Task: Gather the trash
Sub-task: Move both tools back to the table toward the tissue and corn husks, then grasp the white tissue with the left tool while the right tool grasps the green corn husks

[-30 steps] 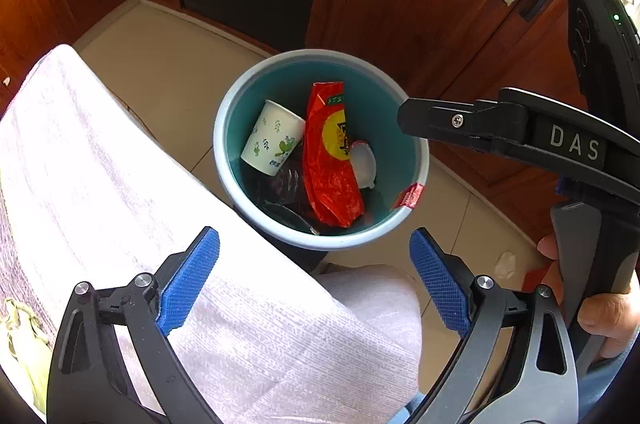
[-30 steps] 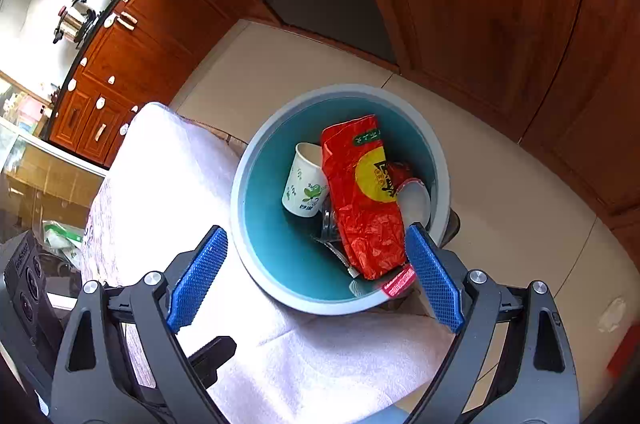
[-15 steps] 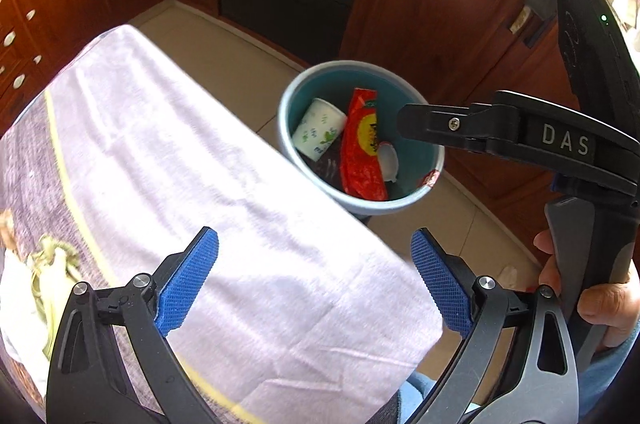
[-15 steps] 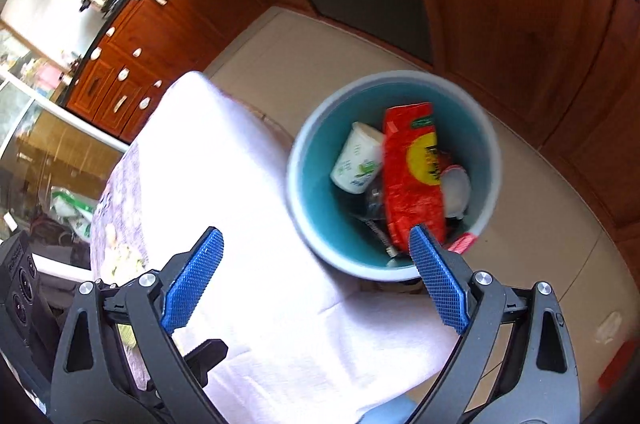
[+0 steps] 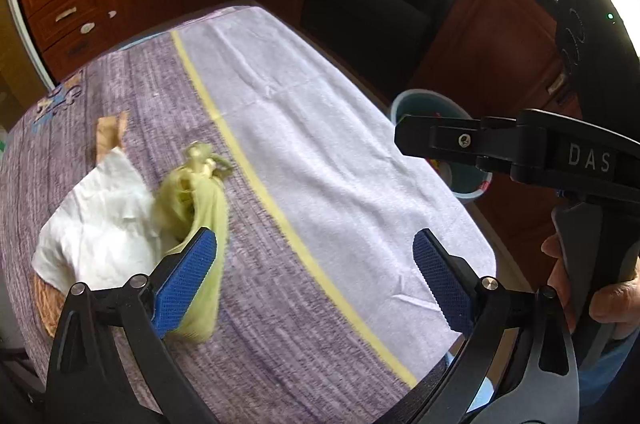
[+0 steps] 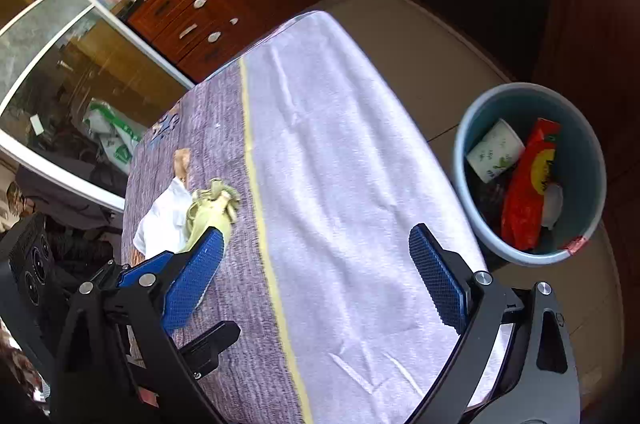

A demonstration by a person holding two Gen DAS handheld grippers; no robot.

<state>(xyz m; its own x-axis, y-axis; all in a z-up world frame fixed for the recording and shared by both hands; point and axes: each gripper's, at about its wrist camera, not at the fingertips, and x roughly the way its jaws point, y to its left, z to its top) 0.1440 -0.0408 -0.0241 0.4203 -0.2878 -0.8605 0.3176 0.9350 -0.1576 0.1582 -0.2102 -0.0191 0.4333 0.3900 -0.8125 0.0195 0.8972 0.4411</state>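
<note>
Left wrist view: the left gripper has its blue-padded jaws spread wide, nothing between them. It hangs above a worktop draped in a cloth that is white on one side and purple-grey on the other, with a yellow stripe between. The left blue pad overlaps, in the picture, a pale yellow-green crumpled husk-like piece of trash lying on the purple-grey part; contact cannot be confirmed. Just beside that piece lies a crumpled white paper tissue, and a small brown scrap of paper lies beyond the tissue. A round pale-blue plastic trash bin stands on the floor past the worktop's far right edge, partly hidden by the black body of the right gripper unit, which a hand holds by its handle.

Right wrist view: the right gripper is likewise spread wide and empty, over the white part of the cloth. The yellow-green trash and the tissue lie to its left. The bin stands to the right of the worktop and contains a white paper cup with green print and a red and yellow foil snack bag.
</note>
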